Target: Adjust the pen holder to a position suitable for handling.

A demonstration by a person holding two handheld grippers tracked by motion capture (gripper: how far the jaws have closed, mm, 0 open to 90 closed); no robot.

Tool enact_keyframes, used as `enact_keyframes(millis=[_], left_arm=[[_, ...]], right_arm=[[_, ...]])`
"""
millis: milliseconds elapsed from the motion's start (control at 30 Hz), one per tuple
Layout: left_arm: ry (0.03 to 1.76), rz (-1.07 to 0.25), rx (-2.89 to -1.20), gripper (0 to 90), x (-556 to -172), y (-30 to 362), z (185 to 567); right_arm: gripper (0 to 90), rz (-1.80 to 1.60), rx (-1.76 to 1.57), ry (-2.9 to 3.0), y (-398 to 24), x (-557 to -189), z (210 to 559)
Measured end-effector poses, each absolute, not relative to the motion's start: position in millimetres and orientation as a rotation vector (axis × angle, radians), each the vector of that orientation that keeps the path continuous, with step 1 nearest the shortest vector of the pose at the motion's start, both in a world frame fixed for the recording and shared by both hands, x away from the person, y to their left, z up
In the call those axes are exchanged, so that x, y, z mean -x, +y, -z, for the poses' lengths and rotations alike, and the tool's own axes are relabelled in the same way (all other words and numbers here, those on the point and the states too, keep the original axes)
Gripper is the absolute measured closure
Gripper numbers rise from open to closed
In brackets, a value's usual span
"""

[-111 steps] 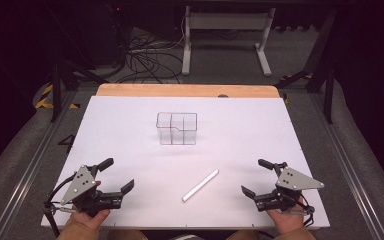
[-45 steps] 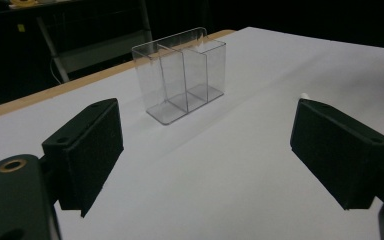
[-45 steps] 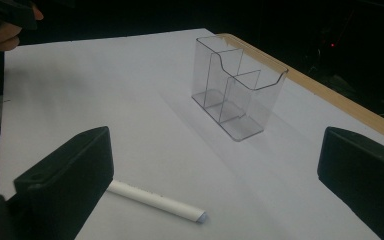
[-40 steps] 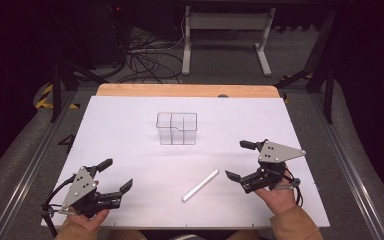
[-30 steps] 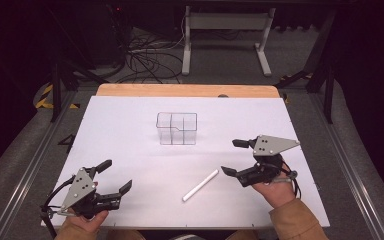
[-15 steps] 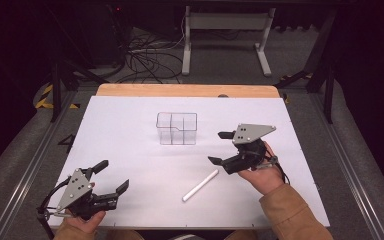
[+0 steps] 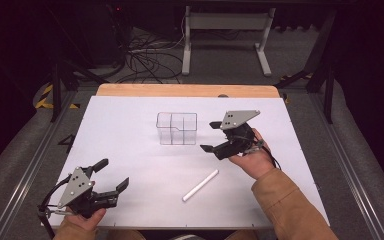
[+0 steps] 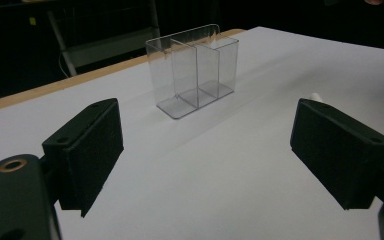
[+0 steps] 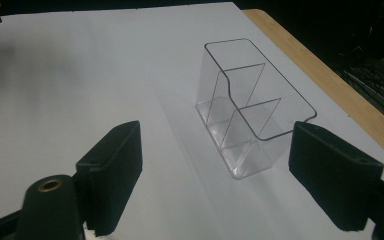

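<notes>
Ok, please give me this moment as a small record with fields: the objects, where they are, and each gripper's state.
surface: white table
container: clear plastic organizer with compartments, upright, at centre
loose item: white stick, lying flat near the front, apart from the organizer
left gripper: open, at front left corner, holding nothing
right gripper: open, beside the organizer's right side, not touching it
contents of organizer: none seen

white stick (image 8: 314, 95) mostly hidden behind left claw's jaw, person's sleeve (image 7: 287, 205) cut off at bottom edge
</notes>
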State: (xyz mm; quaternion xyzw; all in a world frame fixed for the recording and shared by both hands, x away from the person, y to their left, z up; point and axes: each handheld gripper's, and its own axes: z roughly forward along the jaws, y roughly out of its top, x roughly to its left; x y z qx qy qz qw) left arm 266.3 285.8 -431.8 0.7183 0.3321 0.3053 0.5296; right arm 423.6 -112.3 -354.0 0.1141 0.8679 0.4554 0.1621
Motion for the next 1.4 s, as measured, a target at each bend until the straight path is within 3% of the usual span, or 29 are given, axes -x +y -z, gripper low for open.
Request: enact_keyframes(millis=[633,833,1300,1400], left_arm=[[0.803,-0.713,-1.711,14.5,-268.9,286.3,434.3],[0.799,-0.716,-1.712,14.5,-269.3,285.6,434.2],[0.804,-0.715,-1.712,14.5,-270.3,287.6,434.9],[0.804,-0.720,-1.713,14.5,-269.2,288.2,434.9]], right_arm=[[27.0,-1.273,-0.310,2.519,-86.6,-448.9,352.1],[33.4,-1.243,-0.296,2.554,-76.5,-458.5,354.0],[36.2,-1.158,-0.271,2.600,-60.8,-477.0,355.8],[40.2,-1.097,-0.225,2.622,-52.4,-482.1,356.4]])
